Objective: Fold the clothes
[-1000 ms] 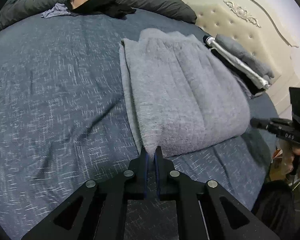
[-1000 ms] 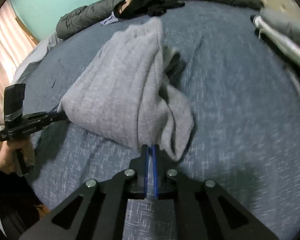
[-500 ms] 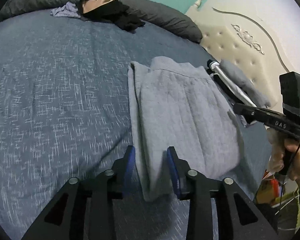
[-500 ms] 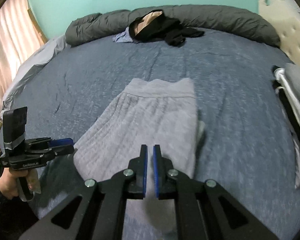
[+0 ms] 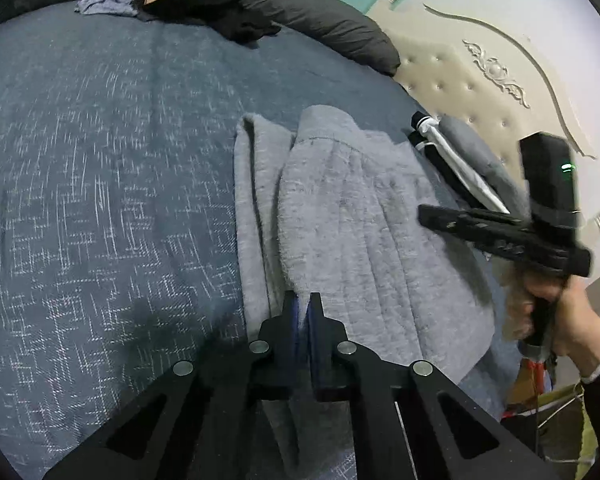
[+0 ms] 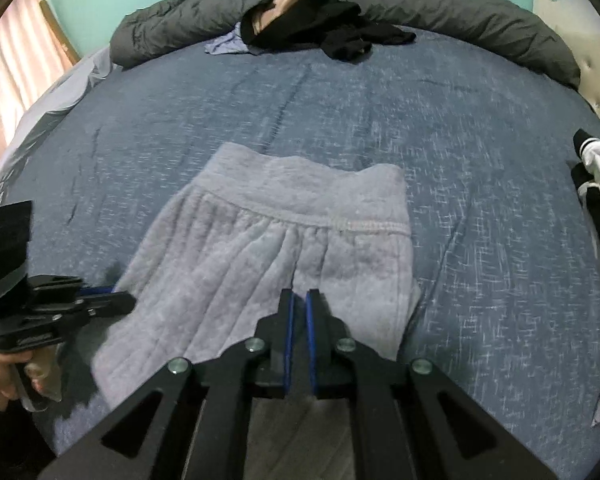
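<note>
**Grey trousers partly folded**

The fluffy grey fleece trousers [image 6: 284,248] are laid on the blue bed [image 6: 480,128], halved lengthwise. An edge is pinched by the closed left tool [image 5: 303,312]; the closed right tool [image 6: 298,312] appears empty. Crosswise folding and the dark clothes pile [image 6: 320,28] are left.

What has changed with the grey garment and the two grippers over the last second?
The grey fleece garment went from bunched and lifted to lying flat on the bed, waistband away from the grippers. The left gripper opened over its near edge and has just closed again, fabric apparently between its pads. The right gripper let go and stays shut. The dark clothes pile stayed put.
</note>
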Demonstrator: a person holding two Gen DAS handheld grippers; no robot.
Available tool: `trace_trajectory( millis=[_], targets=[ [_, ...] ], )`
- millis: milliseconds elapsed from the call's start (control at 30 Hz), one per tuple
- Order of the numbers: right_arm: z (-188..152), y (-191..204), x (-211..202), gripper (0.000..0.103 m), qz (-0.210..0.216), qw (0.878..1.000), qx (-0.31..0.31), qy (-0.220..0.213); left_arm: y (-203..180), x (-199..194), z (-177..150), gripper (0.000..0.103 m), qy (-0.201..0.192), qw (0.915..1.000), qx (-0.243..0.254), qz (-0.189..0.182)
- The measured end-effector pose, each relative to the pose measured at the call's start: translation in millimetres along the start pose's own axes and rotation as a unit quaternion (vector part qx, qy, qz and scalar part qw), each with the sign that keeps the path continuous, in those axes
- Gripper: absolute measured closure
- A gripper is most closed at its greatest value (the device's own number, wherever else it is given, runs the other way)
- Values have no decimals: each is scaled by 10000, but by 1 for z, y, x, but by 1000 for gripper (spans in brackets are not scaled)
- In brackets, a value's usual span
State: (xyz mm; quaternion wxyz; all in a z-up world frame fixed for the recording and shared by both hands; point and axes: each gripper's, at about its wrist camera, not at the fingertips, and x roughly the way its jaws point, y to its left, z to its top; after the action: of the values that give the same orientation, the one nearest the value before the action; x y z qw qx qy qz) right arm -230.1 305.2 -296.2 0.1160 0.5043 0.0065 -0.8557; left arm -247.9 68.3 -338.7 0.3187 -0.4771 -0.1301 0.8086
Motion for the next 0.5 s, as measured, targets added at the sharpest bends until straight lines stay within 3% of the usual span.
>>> trace_trajectory(
  millis=[233, 400, 500],
  targets=[
    [0, -6, 9, 99, -29, 9998, -77, 192, 10, -14, 2, 99, -149, 9997, -172, 49],
    [19, -6, -27, 96, 105, 9990, 55, -436, 13, -14, -1, 99, -119, 9994, -322, -1],
    [28, -5, -23, 95, 212, 9991, 85, -369, 12, -16, -3, 99, -132, 9994, -312, 26]
  ],
)
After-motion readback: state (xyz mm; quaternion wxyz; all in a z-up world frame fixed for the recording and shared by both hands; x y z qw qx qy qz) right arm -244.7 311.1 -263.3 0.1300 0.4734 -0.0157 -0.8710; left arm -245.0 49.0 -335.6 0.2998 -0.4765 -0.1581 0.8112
